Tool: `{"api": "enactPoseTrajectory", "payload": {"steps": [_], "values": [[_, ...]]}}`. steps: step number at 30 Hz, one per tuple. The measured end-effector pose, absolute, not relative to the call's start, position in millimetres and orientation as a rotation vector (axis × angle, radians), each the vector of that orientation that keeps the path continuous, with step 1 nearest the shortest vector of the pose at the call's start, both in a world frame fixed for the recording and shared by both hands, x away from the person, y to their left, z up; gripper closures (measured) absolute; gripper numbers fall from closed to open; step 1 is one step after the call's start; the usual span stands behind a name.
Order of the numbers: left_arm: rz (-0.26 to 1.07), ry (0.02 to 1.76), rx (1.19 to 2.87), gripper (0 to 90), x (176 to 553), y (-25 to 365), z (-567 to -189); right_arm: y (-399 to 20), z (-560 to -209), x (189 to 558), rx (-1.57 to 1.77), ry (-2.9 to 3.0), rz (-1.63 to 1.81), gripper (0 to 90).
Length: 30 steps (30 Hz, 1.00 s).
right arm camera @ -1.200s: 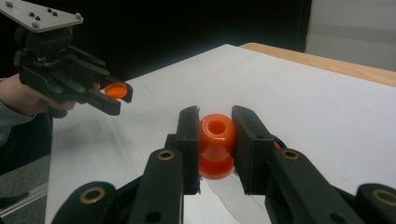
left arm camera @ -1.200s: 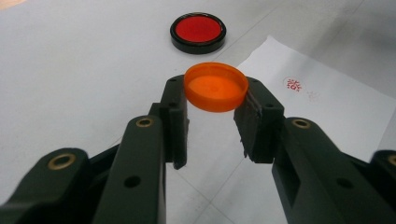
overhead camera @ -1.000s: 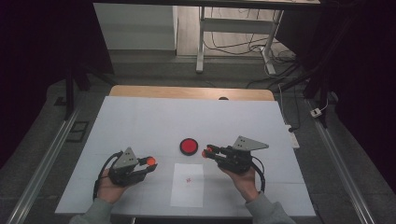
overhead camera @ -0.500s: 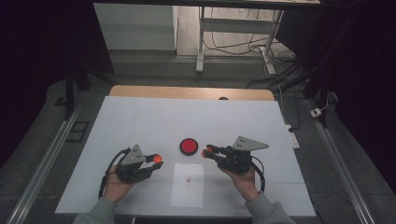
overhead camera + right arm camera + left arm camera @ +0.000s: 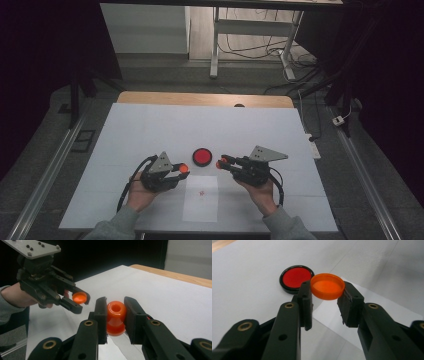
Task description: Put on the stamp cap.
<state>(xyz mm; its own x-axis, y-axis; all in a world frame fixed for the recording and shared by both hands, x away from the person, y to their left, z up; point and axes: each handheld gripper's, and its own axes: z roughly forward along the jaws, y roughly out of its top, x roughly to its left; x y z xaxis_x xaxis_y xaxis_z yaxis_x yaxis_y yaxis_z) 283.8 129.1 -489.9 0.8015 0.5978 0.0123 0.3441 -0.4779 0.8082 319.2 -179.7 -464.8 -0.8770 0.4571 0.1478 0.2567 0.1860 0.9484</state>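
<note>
while high view blurs it, right gripper (image 5: pixel 115 311) pinches bottle (image 5: pixel 115 317).

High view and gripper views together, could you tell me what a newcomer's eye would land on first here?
Most striking are the two bright orange pieces held above the white table: the left gripper is shut on a shallow orange cap, and the right gripper is shut on an orange bottle with its open mouth facing the camera. Next, the red disc with a black rim lies on the table between the two grippers.

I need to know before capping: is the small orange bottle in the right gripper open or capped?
Open. The small orange bottle shows a bare round mouth, and the orange cap sits apart in the left gripper.
</note>
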Motion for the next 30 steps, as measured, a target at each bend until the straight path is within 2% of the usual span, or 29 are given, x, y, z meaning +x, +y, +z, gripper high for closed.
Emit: {"api": "enactPoseTrajectory", "payload": {"steps": [23,30], "values": [[0.318,0.611,2.158,65.1,304,77,-496,-179,-464,318,0.694,2.286,1.781,73.2],[0.323,0.599,2.174,65.1,303,74,-497,-178,-464,318,0.691,2.287,1.787,73.2]]}}
